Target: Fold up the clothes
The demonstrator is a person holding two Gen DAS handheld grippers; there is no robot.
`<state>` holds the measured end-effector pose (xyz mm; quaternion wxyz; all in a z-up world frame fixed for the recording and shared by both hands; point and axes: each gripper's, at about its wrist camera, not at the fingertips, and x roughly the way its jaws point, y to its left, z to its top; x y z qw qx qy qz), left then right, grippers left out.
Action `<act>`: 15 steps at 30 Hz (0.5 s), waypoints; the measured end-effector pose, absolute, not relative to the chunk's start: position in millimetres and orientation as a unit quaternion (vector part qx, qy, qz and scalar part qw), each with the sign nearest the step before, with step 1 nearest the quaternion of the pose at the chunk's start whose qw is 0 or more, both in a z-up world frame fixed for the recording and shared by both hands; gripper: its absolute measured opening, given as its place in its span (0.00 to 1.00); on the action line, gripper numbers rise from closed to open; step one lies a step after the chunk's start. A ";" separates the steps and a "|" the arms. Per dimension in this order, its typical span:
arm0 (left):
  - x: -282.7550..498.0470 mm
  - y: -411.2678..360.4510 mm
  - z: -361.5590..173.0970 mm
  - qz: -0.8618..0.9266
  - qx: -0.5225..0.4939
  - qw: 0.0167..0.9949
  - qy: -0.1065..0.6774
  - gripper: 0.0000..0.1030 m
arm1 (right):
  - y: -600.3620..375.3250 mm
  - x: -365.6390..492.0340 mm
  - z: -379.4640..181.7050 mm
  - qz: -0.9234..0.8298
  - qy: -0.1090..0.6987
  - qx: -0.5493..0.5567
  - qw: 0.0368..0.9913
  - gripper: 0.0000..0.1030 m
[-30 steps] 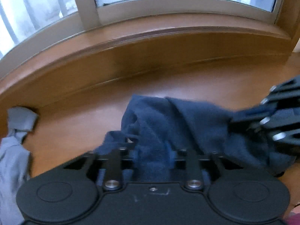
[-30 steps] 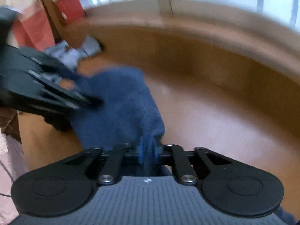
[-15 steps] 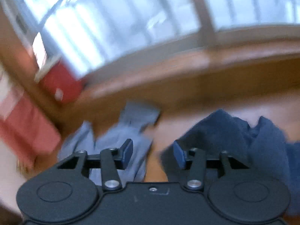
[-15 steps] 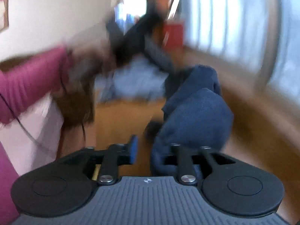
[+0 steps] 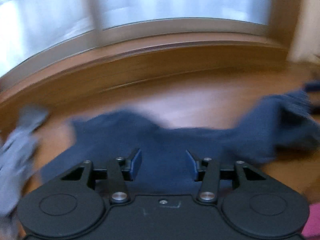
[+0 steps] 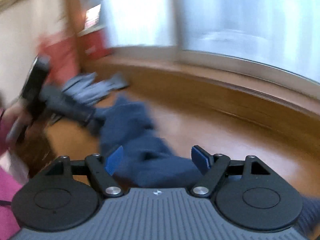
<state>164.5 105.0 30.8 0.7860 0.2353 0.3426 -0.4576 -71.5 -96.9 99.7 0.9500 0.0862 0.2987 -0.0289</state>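
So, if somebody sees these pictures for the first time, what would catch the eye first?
Probably the dark blue garment, lying rumpled across the wooden surface under a wide, bright window. Next, the left gripper and right gripper, both open just above it, blue pads apart and pinching nothing. A grey garment lies further off, near something red by the window.

Bright, pale daylight pours through the wide window (image 5: 180, 0) at the far side, its light frame (image 5: 180, 23) running right across both views, blurred by motion. Below it a warm brown wooden sill (image 5: 160, 54) steps down to the glossy wooden surface (image 5: 190, 100), which catches a soft sheen from the glass. Far left in the right wrist view stands a cream wall (image 6: 24, 30), with a red box (image 6: 96, 44) tucked in the corner by the window and something reddish-pink (image 6: 60, 60), too smeared to identify, beside it.
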 end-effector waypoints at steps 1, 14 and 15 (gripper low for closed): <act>152.2 91.4 31.3 -0.488 0.245 0.768 0.334 0.44 | -108.1 -86.5 98.7 -0.073 0.297 0.094 0.947 0.76; 102.0 52.5 8.3 -0.561 0.333 0.698 0.296 0.48 | -242.1 -178.4 25.3 -0.335 0.292 0.291 0.848 0.76; 102.4 53.9 8.0 -0.556 0.329 0.704 0.295 0.48 | -243.9 -174.7 21.4 -0.318 0.299 0.310 0.845 0.76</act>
